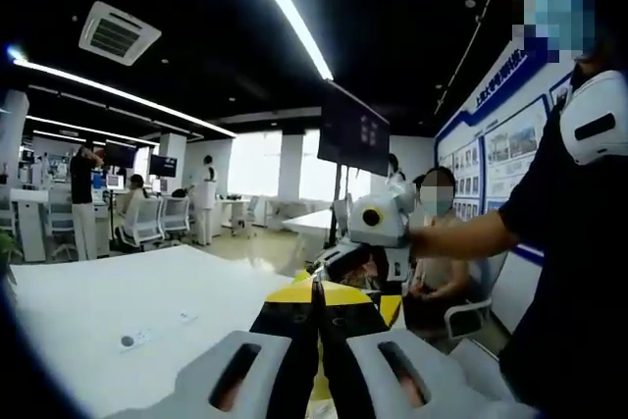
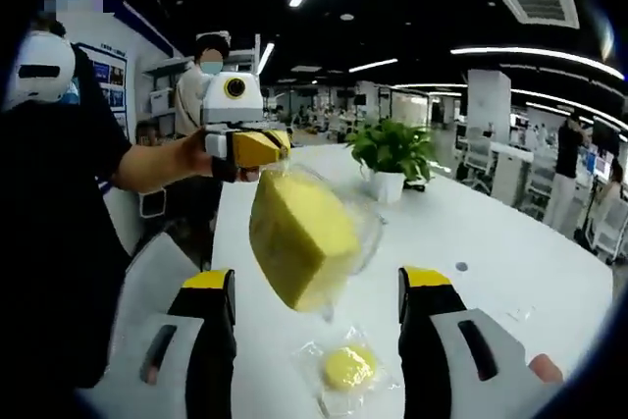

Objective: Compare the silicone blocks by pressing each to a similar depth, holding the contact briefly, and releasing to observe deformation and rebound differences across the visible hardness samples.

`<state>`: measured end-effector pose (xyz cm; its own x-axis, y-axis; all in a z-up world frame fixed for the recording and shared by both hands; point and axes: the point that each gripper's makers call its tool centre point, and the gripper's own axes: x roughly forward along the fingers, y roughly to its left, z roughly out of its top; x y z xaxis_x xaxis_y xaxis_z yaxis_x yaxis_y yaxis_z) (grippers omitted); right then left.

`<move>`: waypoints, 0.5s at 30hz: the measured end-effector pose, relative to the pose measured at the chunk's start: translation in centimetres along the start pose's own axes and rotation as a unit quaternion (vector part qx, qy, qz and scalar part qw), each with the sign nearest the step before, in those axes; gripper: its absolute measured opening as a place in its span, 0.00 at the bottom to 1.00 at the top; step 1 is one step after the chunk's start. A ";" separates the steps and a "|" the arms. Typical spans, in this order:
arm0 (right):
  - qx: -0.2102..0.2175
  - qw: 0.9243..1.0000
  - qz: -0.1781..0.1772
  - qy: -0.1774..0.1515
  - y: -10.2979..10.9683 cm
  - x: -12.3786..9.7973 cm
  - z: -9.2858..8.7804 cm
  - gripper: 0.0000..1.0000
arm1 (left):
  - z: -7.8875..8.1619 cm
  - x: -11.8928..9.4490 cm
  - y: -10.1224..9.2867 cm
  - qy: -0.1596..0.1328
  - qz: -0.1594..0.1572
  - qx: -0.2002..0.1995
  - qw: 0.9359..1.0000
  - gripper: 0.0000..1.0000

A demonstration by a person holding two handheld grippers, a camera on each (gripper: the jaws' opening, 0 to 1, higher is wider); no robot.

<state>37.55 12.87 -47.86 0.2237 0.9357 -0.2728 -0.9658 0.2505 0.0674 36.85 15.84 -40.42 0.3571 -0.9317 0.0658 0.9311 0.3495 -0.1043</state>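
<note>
A: Where the left gripper view begins at its left edge, what is there?

B: An open office: white desks, chairs with people at them, ceiling light strips and an air vent [image 1: 118, 33]. Below spreads the white table [image 1: 128, 311], bare but for a small dark dot and a label. A dark hanging screen [image 1: 353, 130] sits mid-frame, a wall of posters [image 1: 500, 144] to the right.

A: And the left gripper [image 1: 316, 311]?

B: Its 2 jaws are pressed together, yellow showing at their tips; I cannot tell what they pinch. Beyond them floats the right gripper [image 1: 343, 260], held by a person's arm from the right.

A: Now the right gripper view, left to right.

B: A dark sleeve, then the left gripper [image 2: 257, 147] clamped on the top edge of a clear bag holding a big yellow silicone block [image 2: 299, 237], hanging tilted above the table [image 2: 491, 233]. The right gripper [image 2: 316, 287] has its jaws spread wide to either side of the block, not touching. On the table below lies a small round yellow block [image 2: 346, 368] in its own clear bag. Further right stand a potted plant [image 2: 392, 154], then desks and people.
</note>
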 end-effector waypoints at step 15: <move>0.072 0.991 0.090 -0.074 1.1 3.3 1.2 0.45 | 0.1 0.4 -0.7 -0.016 -0.020 -0.011 1.000 0.00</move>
<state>37.41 16.49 -47.48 0.0774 0.9919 -0.1003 -0.9653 0.0998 0.2414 36.37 15.29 -40.21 0.3228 -0.9410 0.1011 0.9428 0.3103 -0.1219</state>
